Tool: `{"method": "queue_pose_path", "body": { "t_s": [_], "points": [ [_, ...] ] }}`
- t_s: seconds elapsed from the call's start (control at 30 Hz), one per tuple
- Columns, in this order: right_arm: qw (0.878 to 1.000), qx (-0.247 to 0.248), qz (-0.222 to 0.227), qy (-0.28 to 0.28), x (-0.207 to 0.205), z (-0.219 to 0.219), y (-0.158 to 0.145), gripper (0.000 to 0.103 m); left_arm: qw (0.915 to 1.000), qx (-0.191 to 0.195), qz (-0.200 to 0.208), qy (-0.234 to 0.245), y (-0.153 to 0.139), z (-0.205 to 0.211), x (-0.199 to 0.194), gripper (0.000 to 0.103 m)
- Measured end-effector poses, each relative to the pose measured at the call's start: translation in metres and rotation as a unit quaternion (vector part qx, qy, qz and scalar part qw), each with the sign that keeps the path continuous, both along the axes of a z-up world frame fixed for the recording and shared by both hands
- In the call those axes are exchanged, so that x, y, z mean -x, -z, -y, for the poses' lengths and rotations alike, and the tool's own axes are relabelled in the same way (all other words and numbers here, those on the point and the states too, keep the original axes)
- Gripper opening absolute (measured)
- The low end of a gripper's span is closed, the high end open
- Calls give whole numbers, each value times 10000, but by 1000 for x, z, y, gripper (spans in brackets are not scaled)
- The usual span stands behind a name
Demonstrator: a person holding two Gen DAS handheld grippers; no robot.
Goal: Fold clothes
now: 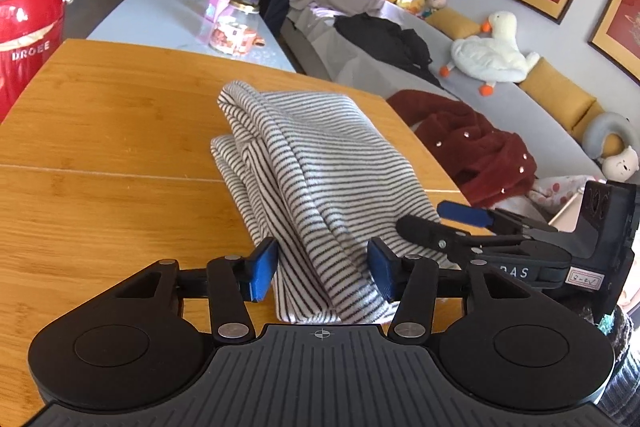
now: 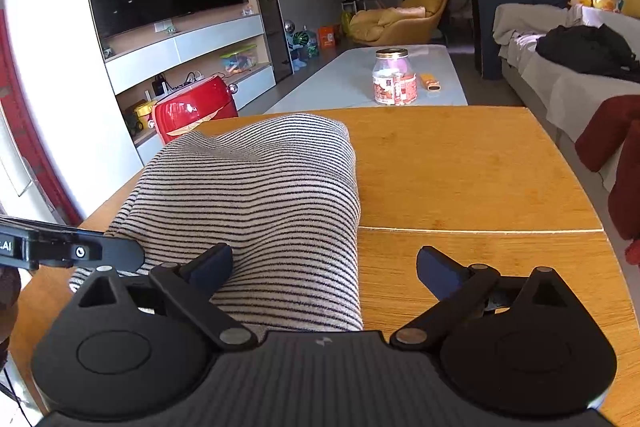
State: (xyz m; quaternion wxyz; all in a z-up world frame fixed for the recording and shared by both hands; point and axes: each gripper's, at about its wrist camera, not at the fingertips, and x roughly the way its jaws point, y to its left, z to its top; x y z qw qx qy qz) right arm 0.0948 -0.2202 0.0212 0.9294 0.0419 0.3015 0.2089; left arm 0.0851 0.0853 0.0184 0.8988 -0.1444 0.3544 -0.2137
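A black-and-white striped garment (image 1: 312,179) lies folded in a loose bundle on the wooden table (image 1: 100,147). My left gripper (image 1: 322,273) is open, its blue pads on either side of the garment's near end. My right gripper (image 2: 324,273) is open; its left finger rests on the garment (image 2: 260,203) and its right finger is over bare table (image 2: 480,187). In the left wrist view the right gripper (image 1: 448,217) comes in from the right at the garment's edge. The left gripper's finger (image 2: 116,251) shows at the left of the right wrist view.
A red appliance (image 1: 28,31) stands off the table's far left. A low white table (image 2: 360,83) with a jar (image 2: 394,77) lies beyond. A grey sofa (image 1: 500,99) with a dark red coat (image 1: 472,147), black clothes and plush toys runs along the right.
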Motion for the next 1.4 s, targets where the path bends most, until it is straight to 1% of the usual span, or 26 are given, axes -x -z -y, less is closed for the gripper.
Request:
{"method": "queue_pose_path", "body": {
  "t_s": [0.03,0.1,0.17,0.23,0.27,0.33,0.37,0.4,0.43,0.47,0.53,0.57,0.6,0.67,0.77,0.83,0.97,1.0,1.07,1.1,1.17,1.2,1.23,1.27,1.3,1.4],
  "points": [
    [9999,-84,-49,-27,-1,2,0,99,10000,7,-22,-14,-1,-1,-3,55],
    [9993,-311,-128,-153,-3,5,-2,99,9998,111,-158,49,1,-2,-11,68],
    [9962,-749,-294,-319,-10,12,-6,99,9993,209,-285,82,8,0,-19,73],
    [9912,-1139,-525,-435,-21,19,-6,100,9989,284,-366,94,14,3,-27,76],
    [9881,-1306,-648,-490,-27,21,-5,100,9990,304,-333,66,16,6,-28,78],
    [9841,-1441,-884,-540,-40,22,1,100,9993,322,-207,-1,18,10,-29,76],
    [9824,-1469,-1011,-562,-48,21,5,100,9993,344,-137,18,15,13,-29,71],
    [9819,-1477,-1030,-593,-50,19,6,95,9993,366,-67,37,13,15,-29,64],
    [9814,-1485,-1049,-625,-52,17,6,90,9992,387,5,59,10,18,-29,62],
    [9808,-1494,-1066,-655,-54,16,7,89,9992,383,103,111,4,20,-29,59],
    [9800,-1612,-990,-616,-55,22,3,87,9986,377,294,215,-6,24,-28,59],
    [9795,-1671,-952,-596,-56,25,2,86,9983,404,324,259,-7,24,-29,59],
    [9791,-1724,-916,-575,-56,28,0,84,9987,361,227,266,-2,25,-33,61],
    [9849,-1349,-1011,-406,-59,27,7,83,9992,273,41,278,7,28,-38,59],
    [9828,-1338,-1187,-458,-59,24,18,84,9996,67,65,283,20,30,-34,61],
    [9811,-1414,-1246,-444,-62,25,20,88,9996,105,69,265,20,27,-32,62],
    [9821,-1370,-1211,-455,-63,23,19,90,9996,138,23,250,21,22,-31,65],
    [9821,-1382,-1201,-451,-62,24,19,90,9996,148,6,244,20,20,-31,67],
    [9820,-1405,-1179,-442,-61,26,17,92,9992,303,-77,233,20,17,-32,71],
    [9820,-1417,-1168,-438,-61,27,17,93,9989,387,-123,229,20,15,-33,78],
    [9820,-1440,-1147,-429,-60,28,16,95,9965,725,-323,253,24,12,-35,81],
    [9819,-1452,-1136,-425,-60,29,15,95,9949,884,-411,269,26,11,-35,78],
    [9819,-1464,-1125,-420,-59,30,15,95,9946,923,-346,332,22,12,-32,69],
    [9819,-1475,-1114,-416,-59,31,14,95,9942,961,-282,396,18,14,-29,56],
    [9818,-1487,-1103,-411,-59,32,13,95,9937,1000,-217,459,14,15,-26,54],
    [9837,-1370,-1066,-475,-56,33,11,95,9917,1108,-29,650,3,20,-16,54]
  ]
}}
